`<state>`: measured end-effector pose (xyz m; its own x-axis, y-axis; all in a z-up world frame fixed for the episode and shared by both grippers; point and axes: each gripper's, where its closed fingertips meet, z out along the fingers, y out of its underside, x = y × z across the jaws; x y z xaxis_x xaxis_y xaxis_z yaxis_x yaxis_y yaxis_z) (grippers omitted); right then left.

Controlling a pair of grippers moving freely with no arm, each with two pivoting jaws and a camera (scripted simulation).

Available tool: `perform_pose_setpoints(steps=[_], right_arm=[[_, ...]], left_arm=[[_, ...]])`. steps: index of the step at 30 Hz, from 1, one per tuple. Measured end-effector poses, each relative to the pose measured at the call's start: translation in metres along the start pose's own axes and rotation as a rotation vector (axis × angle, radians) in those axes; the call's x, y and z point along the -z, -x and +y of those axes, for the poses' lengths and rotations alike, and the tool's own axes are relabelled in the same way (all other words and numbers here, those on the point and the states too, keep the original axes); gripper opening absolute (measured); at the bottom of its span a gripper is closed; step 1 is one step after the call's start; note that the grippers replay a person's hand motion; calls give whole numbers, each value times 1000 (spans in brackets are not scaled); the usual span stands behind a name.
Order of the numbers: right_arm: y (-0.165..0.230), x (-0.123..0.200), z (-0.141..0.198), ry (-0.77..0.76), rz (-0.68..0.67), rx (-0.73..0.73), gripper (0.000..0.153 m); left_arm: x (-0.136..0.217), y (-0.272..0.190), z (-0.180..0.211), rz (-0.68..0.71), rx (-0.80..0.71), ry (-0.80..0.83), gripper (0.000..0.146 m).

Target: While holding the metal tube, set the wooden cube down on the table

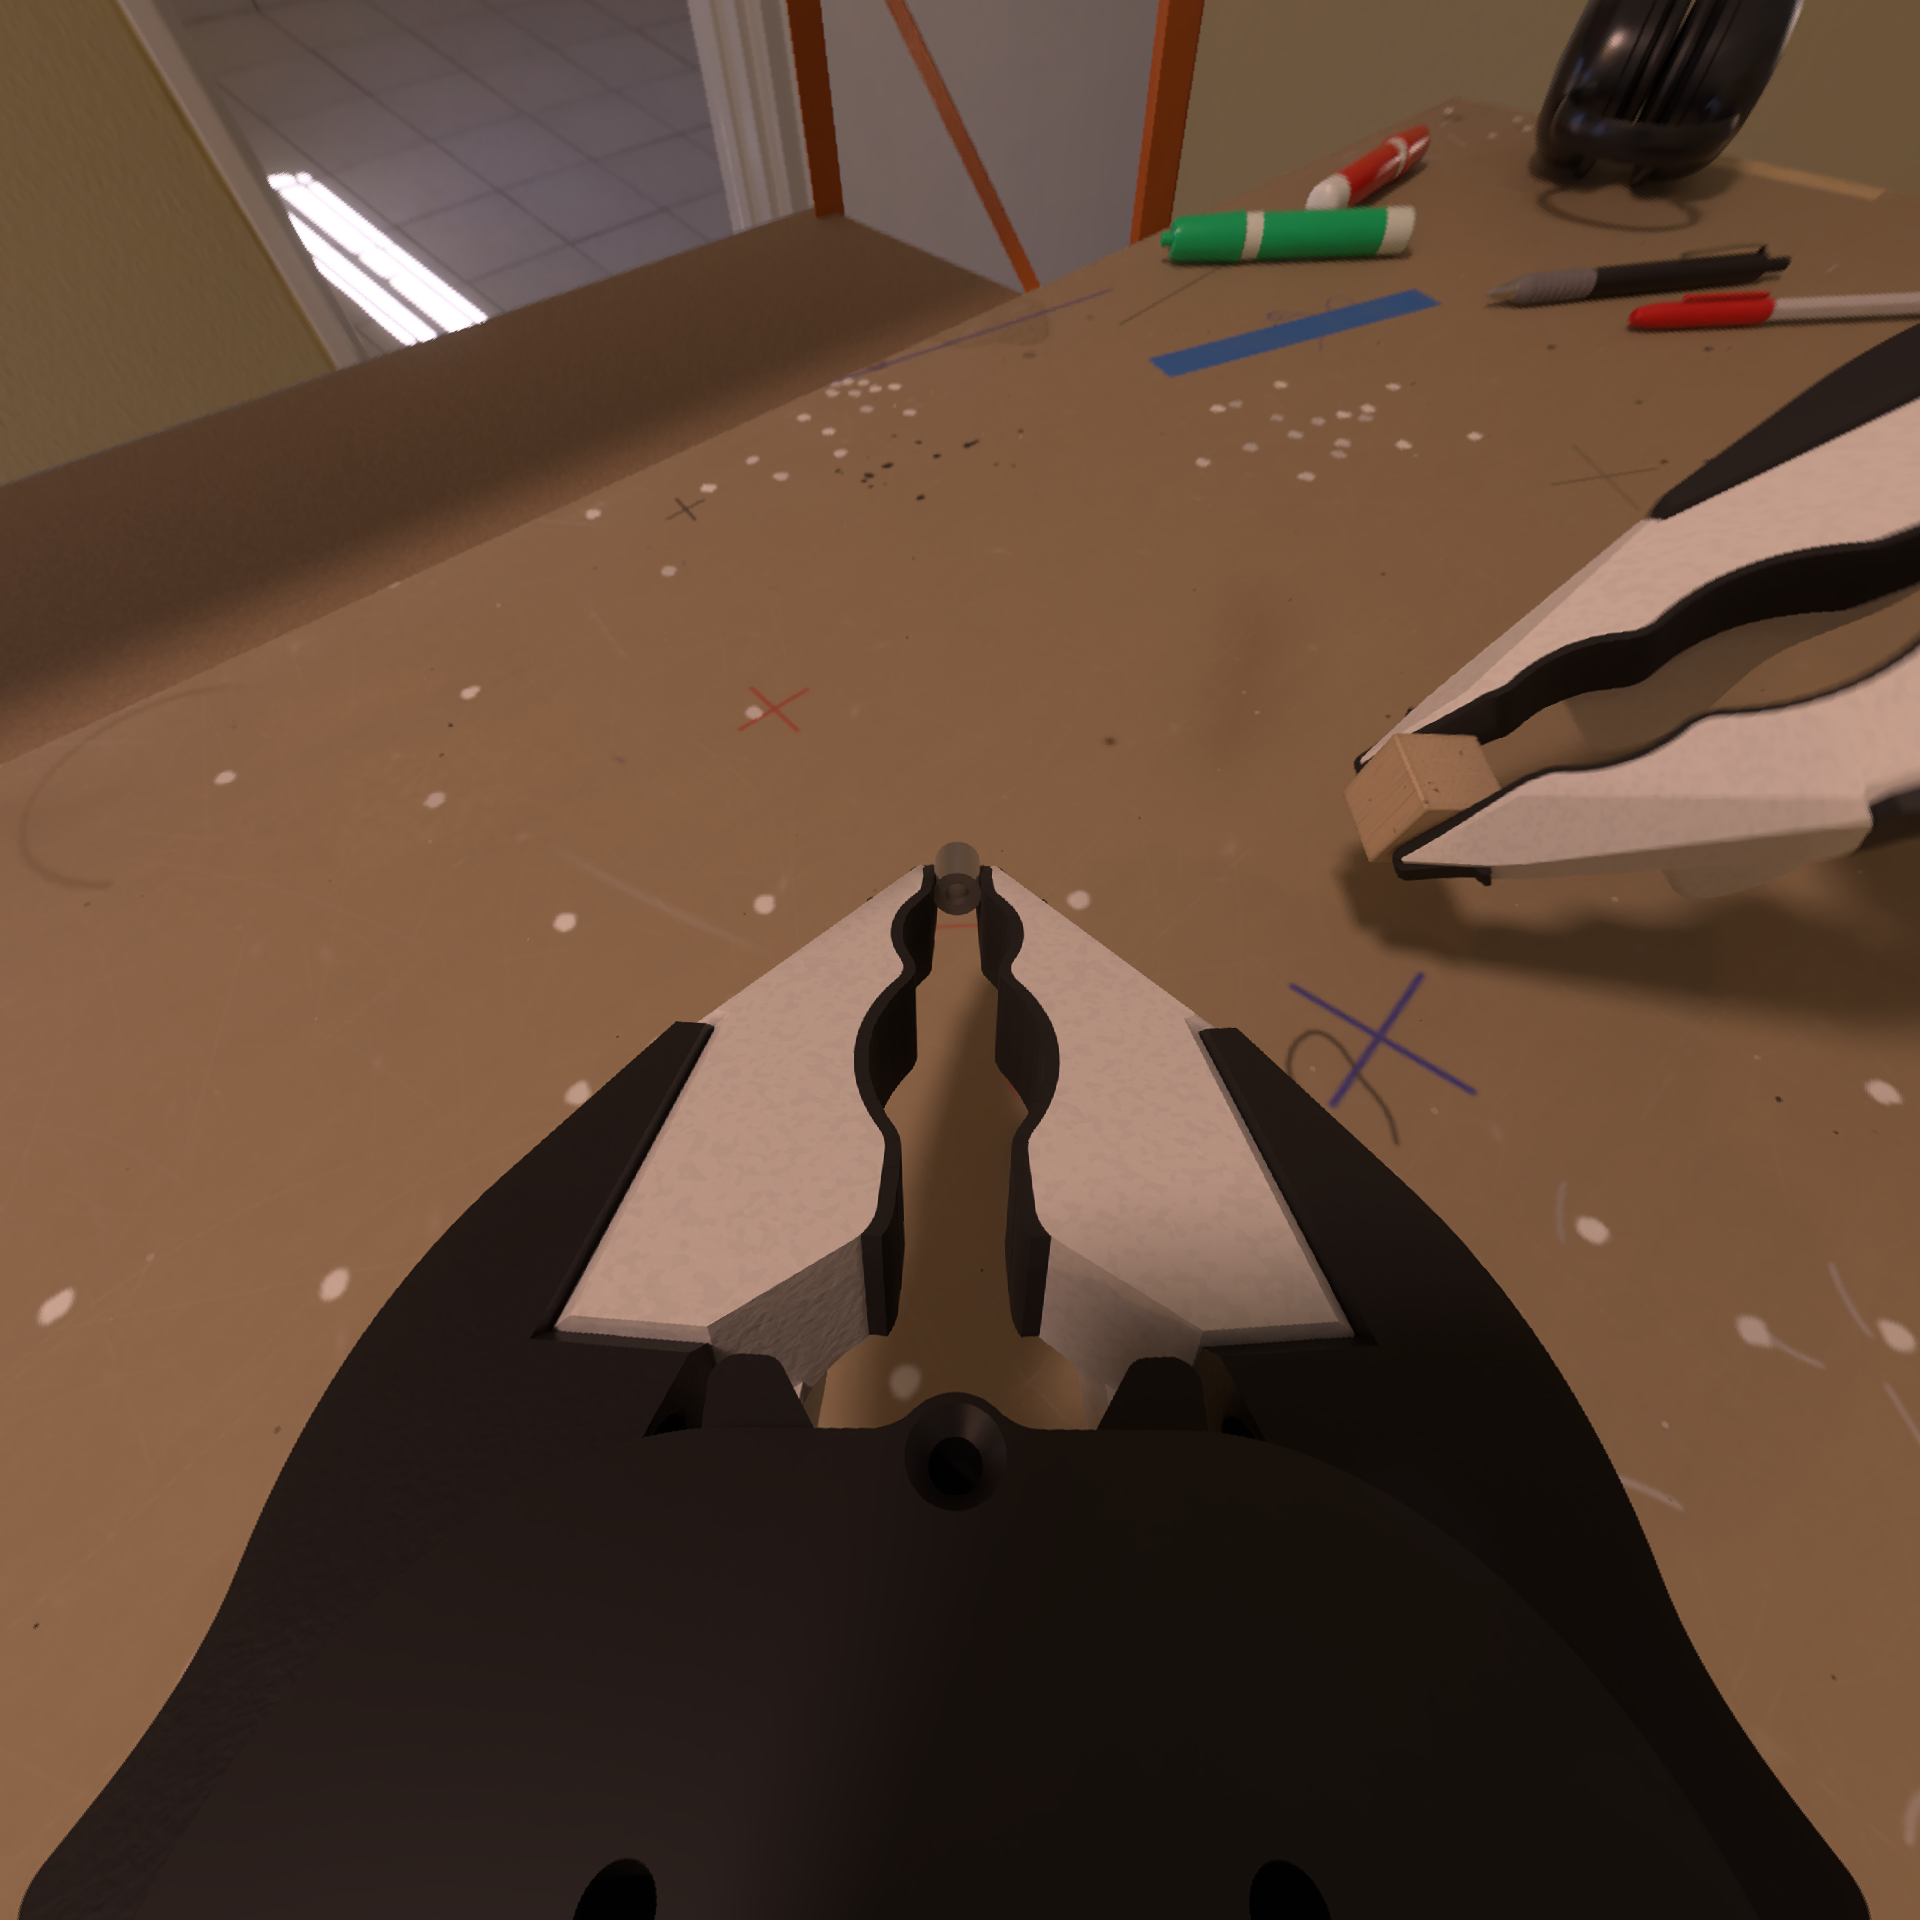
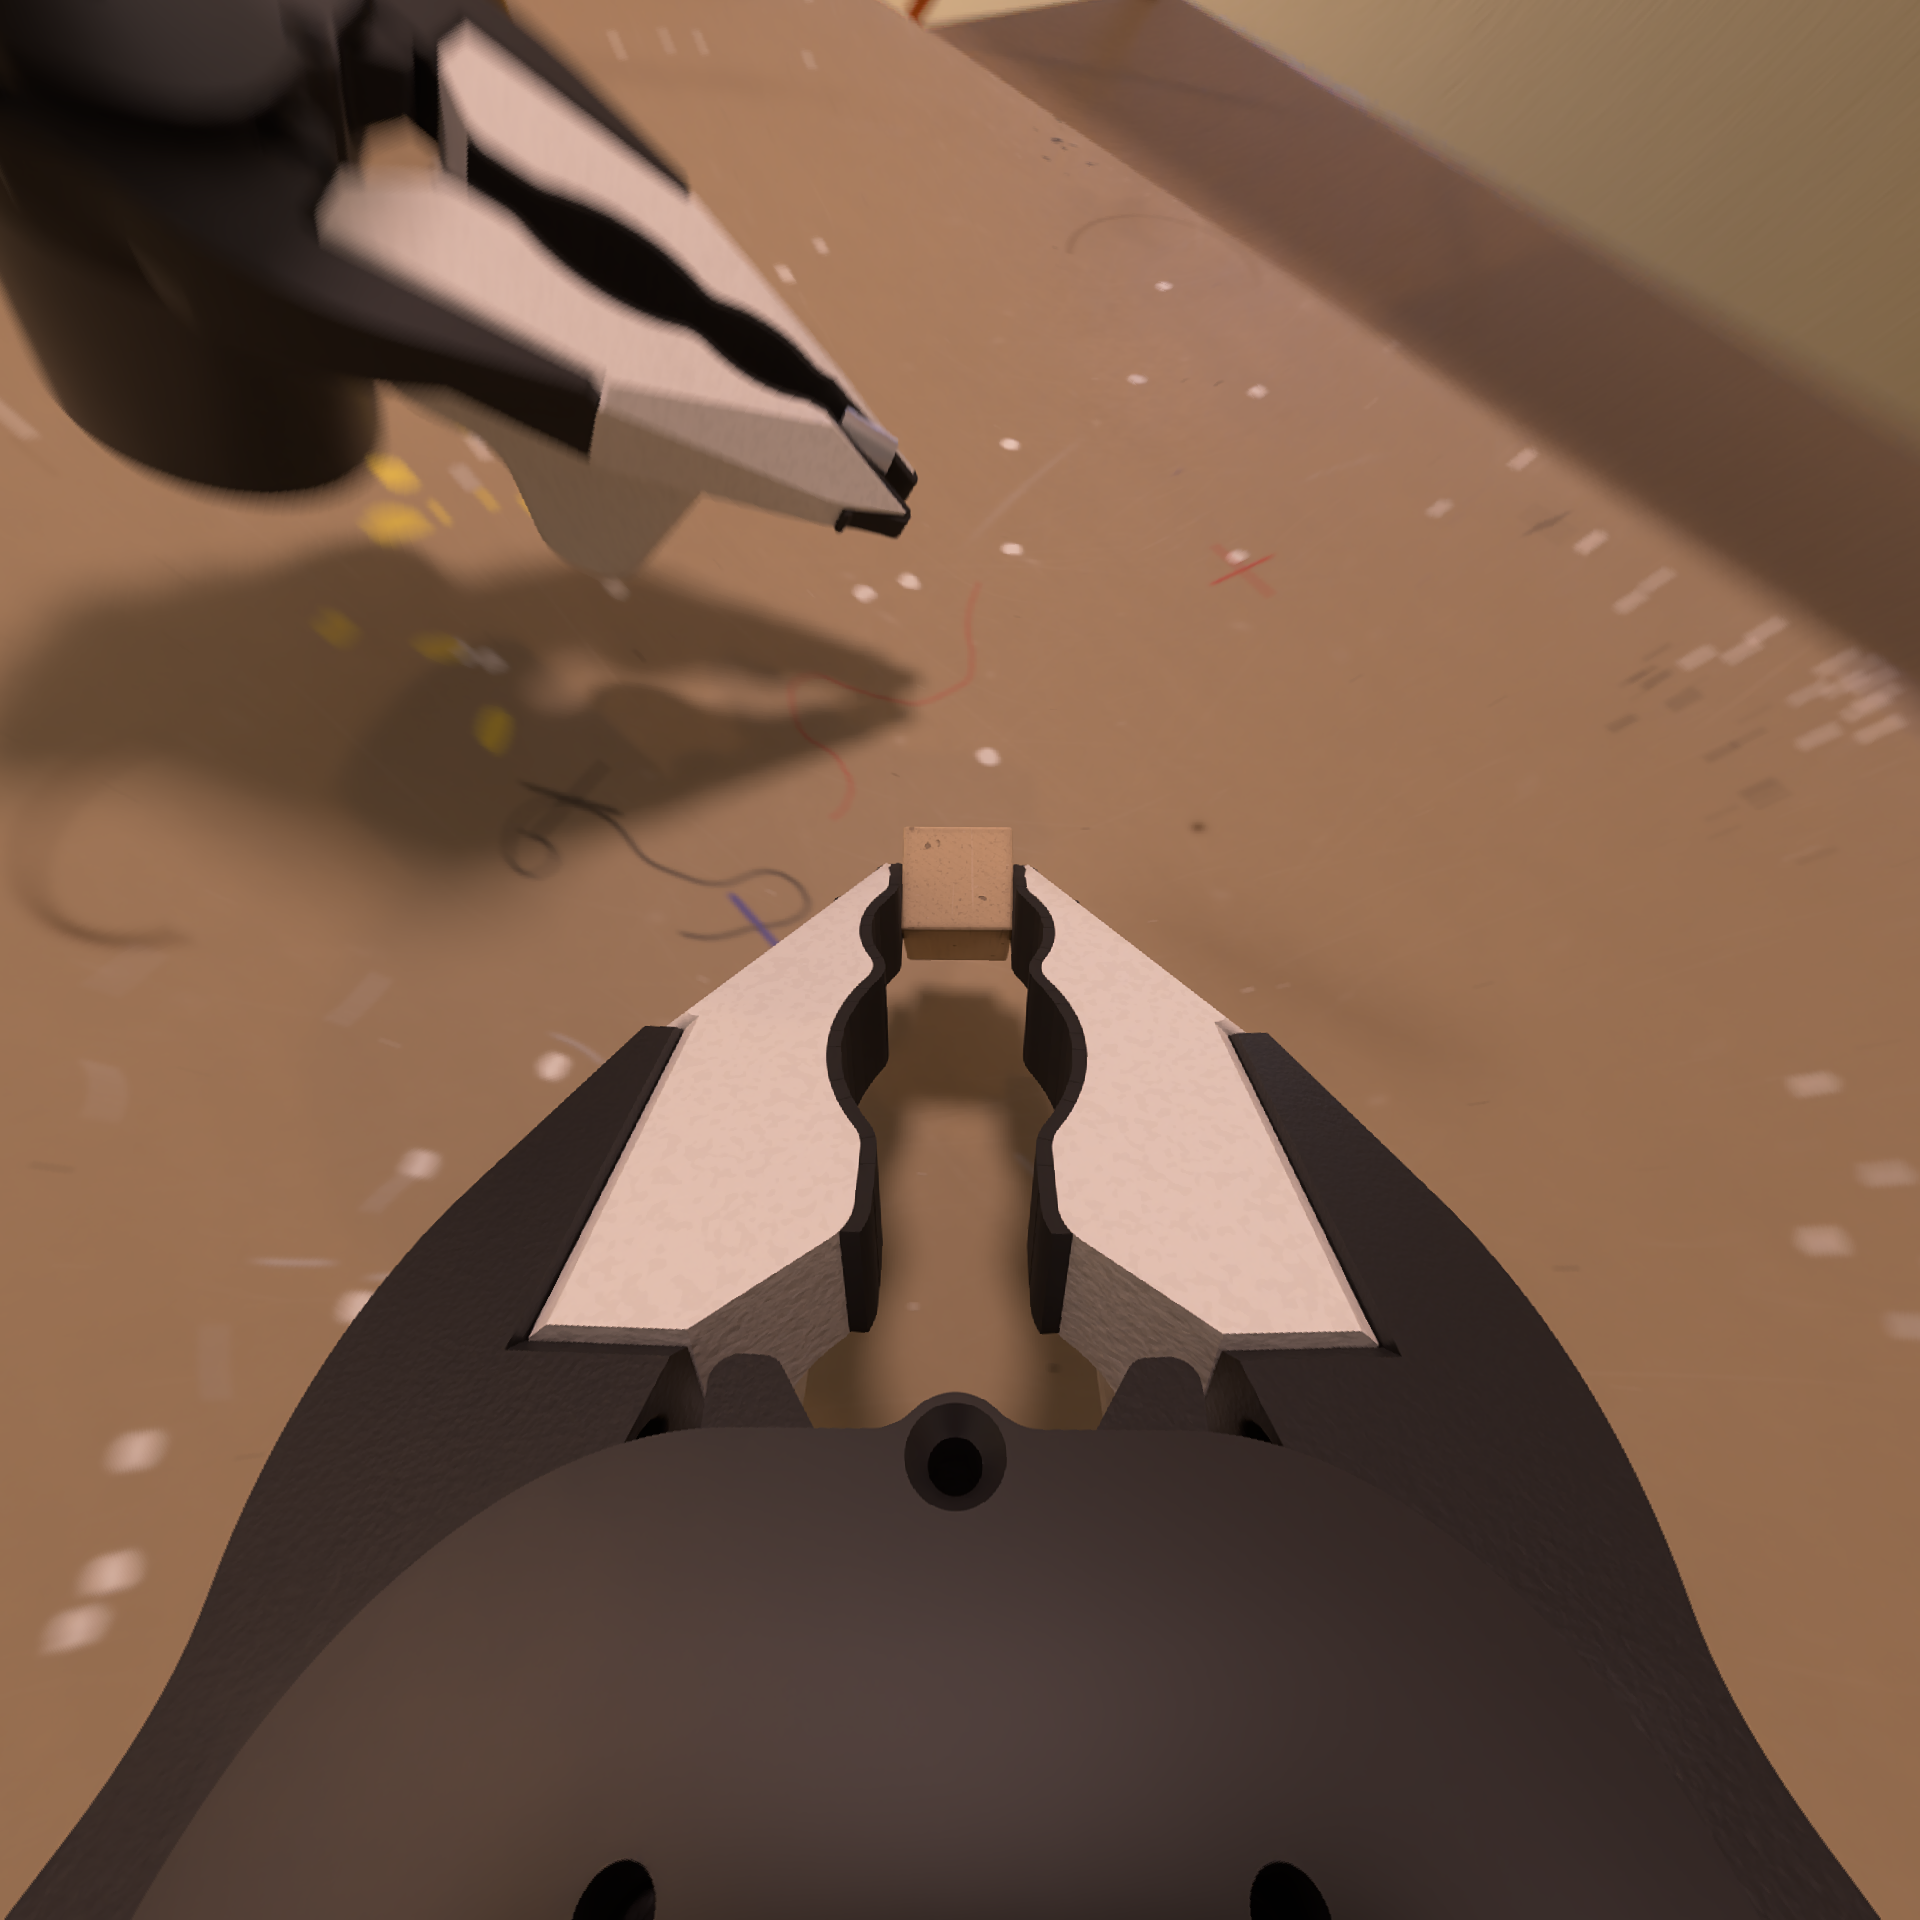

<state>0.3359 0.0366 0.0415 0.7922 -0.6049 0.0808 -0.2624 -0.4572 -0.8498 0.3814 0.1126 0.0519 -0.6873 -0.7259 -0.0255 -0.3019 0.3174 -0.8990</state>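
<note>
Two tools above surface (image 1: 623, 831): left tool (image 1: 956, 883) pinches metal tube (image 1: 955, 871), axis pointing forward; right tool (image 2: 957, 894) grips wooden cube (image 2: 957, 878); markers (image 1: 1288, 235) at far edge.

Warm, even light from above. Soft shadows on the table (image 2: 1351, 935) under both grippers. Left wrist view sharp, wide-angle bending at edges. Right wrist view blurred toward edges, left gripper (image 2: 883, 488) smeared, centre crisp.

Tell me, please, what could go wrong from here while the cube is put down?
The wooden cube sits only at the tips of the right hand-held gripper, above the table; released there, it may tumble. The metal tube is pinched only at the tips of the left hand-held gripper, so it could slip.
</note>
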Motion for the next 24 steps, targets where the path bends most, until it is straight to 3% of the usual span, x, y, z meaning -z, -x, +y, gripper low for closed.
perform_pose_setpoints(steps=[3, 7, 16, 19, 24], right_arm=[[-3, -2, 1, 60, 215, 326, 20], [-8, -8, 4, 104, 310, 495, 20], [-14, -17, 24, 169, 152, 185, 20], [-10, -18, 26, 180, 21, 11, 20], [-7, -17, 24, 159, -153, -234, 20]], left_arm=[[-4, 2, 5, -14, 18, 44, 7], [-7, 4, 8, -17, 98, 88, 7], [-10, 1, 7, -61, -68, 124, 7], [-10, 1, 9, -78, -167, 112, 7], [-10, 1, 10, -44, -157, 84, 7]])
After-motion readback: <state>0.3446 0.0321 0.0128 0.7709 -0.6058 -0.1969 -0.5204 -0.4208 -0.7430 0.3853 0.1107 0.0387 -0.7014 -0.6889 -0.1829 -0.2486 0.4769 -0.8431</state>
